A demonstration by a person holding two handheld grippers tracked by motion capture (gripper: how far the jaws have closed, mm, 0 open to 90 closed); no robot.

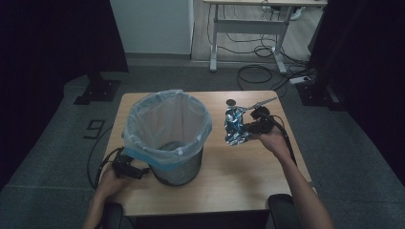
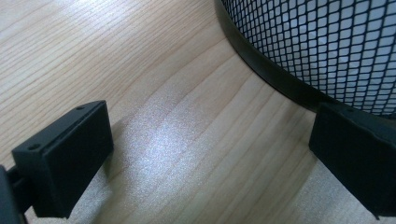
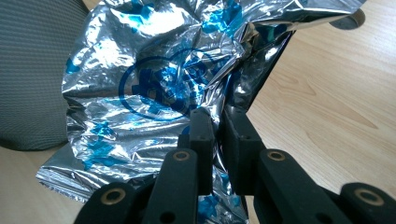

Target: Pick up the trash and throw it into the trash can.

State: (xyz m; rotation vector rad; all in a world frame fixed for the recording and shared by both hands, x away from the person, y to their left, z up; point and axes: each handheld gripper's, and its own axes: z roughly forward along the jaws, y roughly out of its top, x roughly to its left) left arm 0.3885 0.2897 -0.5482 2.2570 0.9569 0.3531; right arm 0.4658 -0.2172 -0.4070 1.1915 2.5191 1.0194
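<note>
Right gripper (image 3: 215, 121) is clamped on the crinkled foil wrapper (image 1: 235, 125), held above the table right of the lined mesh bin (image 1: 168, 136), so the drop looks undone, while the left gripper (image 2: 205, 154) rests jaws apart at the bin's base.

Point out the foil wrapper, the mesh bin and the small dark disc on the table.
foil wrapper (image 3: 154, 88), right gripper view, blue printed circle.
mesh bin (image 1: 179, 167), high view, metal wall below the liner.
small dark disc (image 1: 231, 102), high view, its centre.
</note>
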